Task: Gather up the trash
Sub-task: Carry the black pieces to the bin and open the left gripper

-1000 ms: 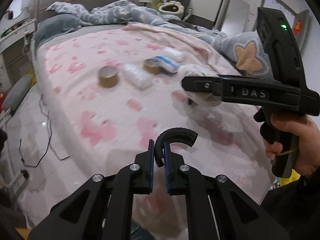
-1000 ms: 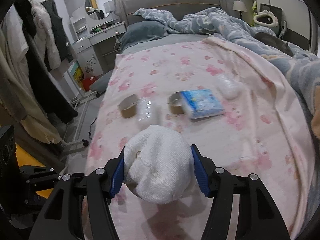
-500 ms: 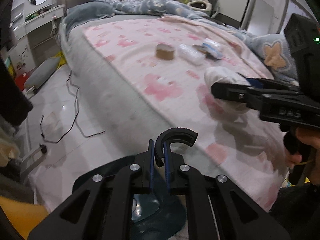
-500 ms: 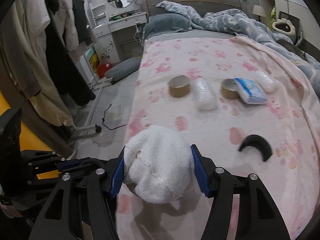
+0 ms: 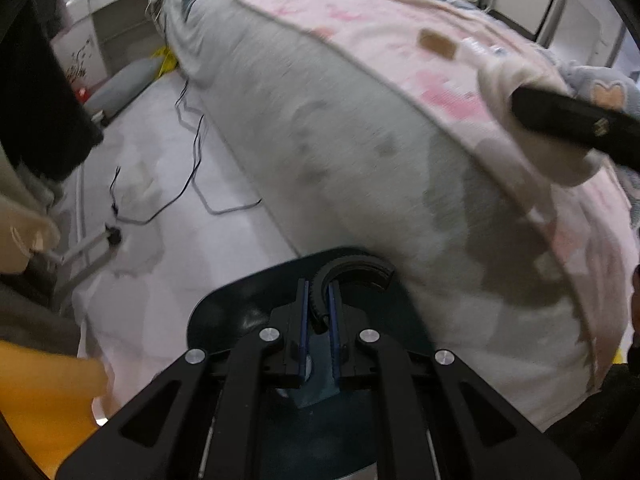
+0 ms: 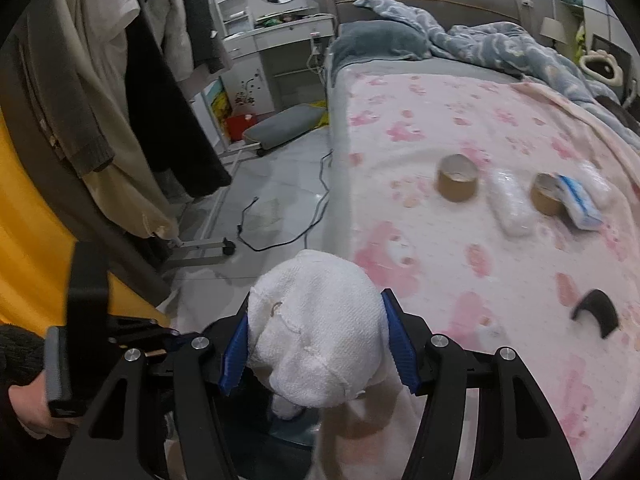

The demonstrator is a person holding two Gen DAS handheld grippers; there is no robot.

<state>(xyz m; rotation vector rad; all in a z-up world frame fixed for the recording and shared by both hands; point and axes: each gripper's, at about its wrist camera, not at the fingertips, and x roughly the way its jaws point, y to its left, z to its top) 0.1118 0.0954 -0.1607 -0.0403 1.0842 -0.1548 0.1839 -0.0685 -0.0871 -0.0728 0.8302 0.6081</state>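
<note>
My left gripper (image 5: 319, 312) is shut on a black curved plastic piece (image 5: 352, 270) and holds it over a dark bin (image 5: 236, 312) on the floor beside the bed. My right gripper (image 6: 316, 340) is shut on a white cloth wad (image 6: 316, 320), over the bed's edge and the bin (image 6: 288, 432). On the pink sheet lie two brown tape rolls (image 6: 457, 178) (image 6: 546, 194), a clear plastic wrapper (image 6: 510, 204), a blue tissue pack (image 6: 578, 198) and another black curved piece (image 6: 596, 310). The right gripper's finger (image 5: 576, 124) and the cloth (image 5: 500, 76) show in the left wrist view.
Black cables (image 5: 192, 184) lie on the tiled floor. A clothes rack with hanging coats (image 6: 132, 80) stands at the left, its wheeled base (image 6: 200, 246) on the floor. A grey cushion (image 6: 284, 126) and a white dresser (image 6: 276, 52) are behind. A rumpled blue duvet (image 6: 500, 52) covers the far bed.
Both grippers have swung left and down from over the bed toward the floor. The bin has come under the left gripper. Both holds are unchanged.
</note>
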